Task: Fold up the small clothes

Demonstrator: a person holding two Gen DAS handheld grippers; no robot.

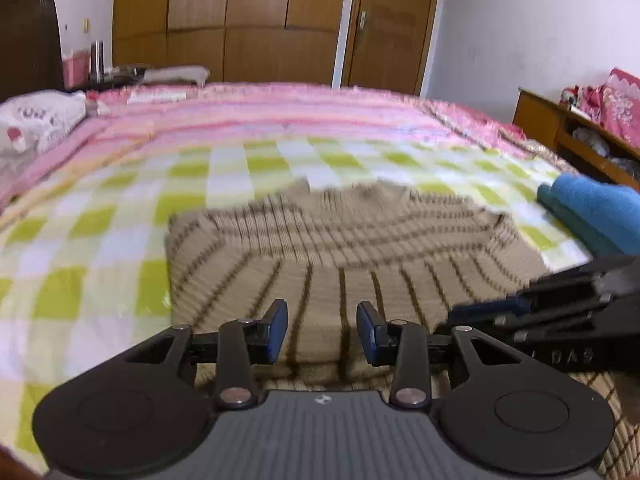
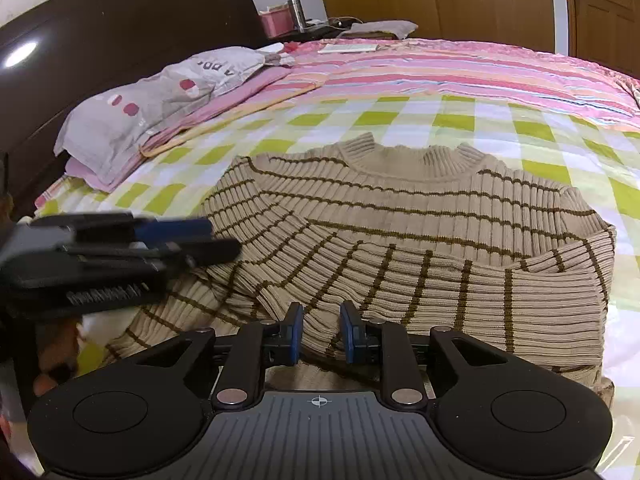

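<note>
Mostly blurred, the left wrist view shows "DAS" lettering on the right gripper (image 1: 460, 314) at frame right; left gripper (image 1: 322, 330) hovers partly open, nothing held, over the striped sweater (image 1: 320, 248) on the checked blanket (image 1: 100, 220). Right wrist view: pillow (image 2: 160, 100) w/ unreadable print left of sweater; right gripper's jaws partly open w/ the sweater's sleeve fabric between them, pads not clearly pressing.

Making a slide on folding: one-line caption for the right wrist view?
Right tongs open above a striped beige sweater with sleeves folded in, on a checked blanket.
</note>
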